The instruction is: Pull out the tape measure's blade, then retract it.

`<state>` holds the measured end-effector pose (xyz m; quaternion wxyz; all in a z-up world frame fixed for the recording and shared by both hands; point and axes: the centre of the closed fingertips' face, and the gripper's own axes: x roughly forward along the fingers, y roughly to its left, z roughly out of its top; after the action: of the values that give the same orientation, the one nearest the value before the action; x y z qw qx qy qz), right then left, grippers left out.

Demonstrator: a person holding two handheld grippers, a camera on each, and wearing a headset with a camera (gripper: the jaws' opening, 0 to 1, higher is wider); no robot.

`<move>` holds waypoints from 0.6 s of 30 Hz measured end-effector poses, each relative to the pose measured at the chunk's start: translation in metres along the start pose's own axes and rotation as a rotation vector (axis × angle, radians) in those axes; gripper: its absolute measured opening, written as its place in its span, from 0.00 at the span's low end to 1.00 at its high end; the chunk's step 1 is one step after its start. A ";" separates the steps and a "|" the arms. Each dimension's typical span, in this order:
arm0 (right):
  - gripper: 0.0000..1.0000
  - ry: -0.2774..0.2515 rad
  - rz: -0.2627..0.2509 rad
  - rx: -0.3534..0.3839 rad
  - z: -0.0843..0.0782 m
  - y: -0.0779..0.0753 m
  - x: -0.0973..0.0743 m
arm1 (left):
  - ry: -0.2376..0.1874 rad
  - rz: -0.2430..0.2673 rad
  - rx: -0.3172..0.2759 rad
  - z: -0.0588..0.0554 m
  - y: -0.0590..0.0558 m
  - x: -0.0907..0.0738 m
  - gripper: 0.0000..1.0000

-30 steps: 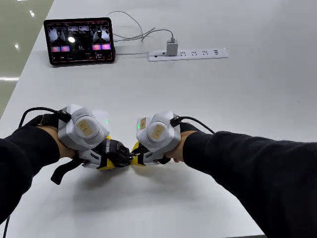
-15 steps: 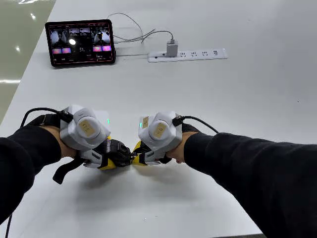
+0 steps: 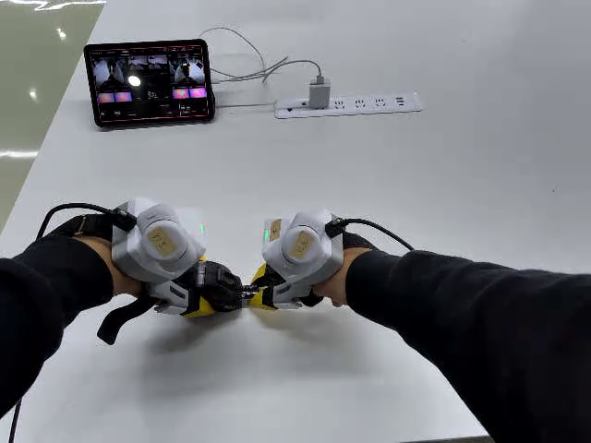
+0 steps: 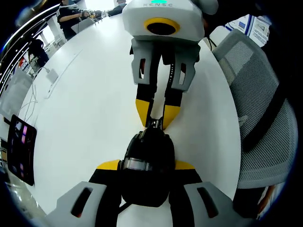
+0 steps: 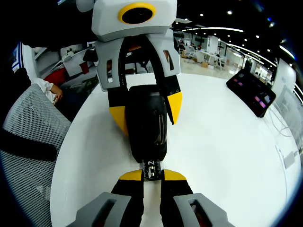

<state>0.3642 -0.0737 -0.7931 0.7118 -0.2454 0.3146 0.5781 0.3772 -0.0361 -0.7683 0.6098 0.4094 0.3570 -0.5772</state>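
— Low over white table (image 3: 416,185), clamped in left gripper (image 4: 147,165): black tape measure (image 5: 146,118).
— And right gripper (image 5: 151,176)?
— Pinched narrow on blade tip (image 5: 150,166), barely drawn out. Farther back, lit tablet (image 3: 150,78), power strip (image 3: 355,103); beyond, mesh chair (image 4: 260,94), open office.

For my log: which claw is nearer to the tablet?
Left. The tablet stands beyond the left claw, slightly to its left; the right claw is farther right.

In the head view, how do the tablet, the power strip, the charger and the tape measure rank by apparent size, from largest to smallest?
1. tablet
2. power strip, a little longer than the tablet but much thinner
3. charger
Not ranked: the tape measure, which is partly hidden and nearer the camera.
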 end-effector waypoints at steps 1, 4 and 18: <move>0.08 0.000 -0.001 -0.001 0.000 0.000 0.000 | 0.001 0.001 -0.001 0.000 0.000 0.000 0.33; 0.08 -0.001 -0.004 -0.002 0.000 0.000 -0.001 | 0.003 0.001 -0.001 -0.001 0.001 0.000 0.33; 0.08 0.005 -0.003 0.019 -0.009 -0.002 -0.009 | -0.002 -0.003 -0.004 0.000 0.001 0.000 0.33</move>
<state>0.3639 -0.0863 -0.7929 0.7143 -0.2405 0.3216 0.5732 0.3783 -0.0359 -0.7688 0.6102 0.4072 0.3582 -0.5776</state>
